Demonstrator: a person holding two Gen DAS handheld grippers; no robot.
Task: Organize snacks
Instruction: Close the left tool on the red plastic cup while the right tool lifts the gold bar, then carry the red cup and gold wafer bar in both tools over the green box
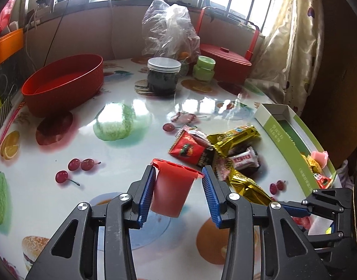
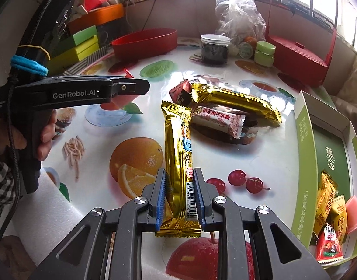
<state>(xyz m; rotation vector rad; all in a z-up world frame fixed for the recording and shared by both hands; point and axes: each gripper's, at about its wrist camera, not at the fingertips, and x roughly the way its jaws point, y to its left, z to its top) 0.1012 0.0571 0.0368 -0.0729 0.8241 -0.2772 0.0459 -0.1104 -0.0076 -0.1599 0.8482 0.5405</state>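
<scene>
1. A red jelly cup (image 1: pixel 172 191) is seen between the fingers of the left gripper (image 1: pixel 178 194), lifted clear of the table (image 1: pixel 136 126); the left pad is on it, while contact at the right pad, which seems to catch only the rim, cannot be told for sure.
2. A gold bar (image 2: pixel 178 163) is clamped near its barcode end by the right gripper (image 2: pixel 179 198), jaws nearly closed on the wrapper, the far end pointing toward the snack pile (image 2: pixel 225 116).
3. Beside that pile, on its right, a green box (image 2: pixel 304 154) is found, with several snacks already lying inside.
4. Beyond the pile, on its far left, a red tub (image 1: pixel 61 81) stands empty.
5. The step in hand is judged to be pick-and-carry: two items are gripped, neither yet sorted.
6. Next, each item would need to be carried over its container and let go; the bar looks bound for the box, just right of the pile.
</scene>
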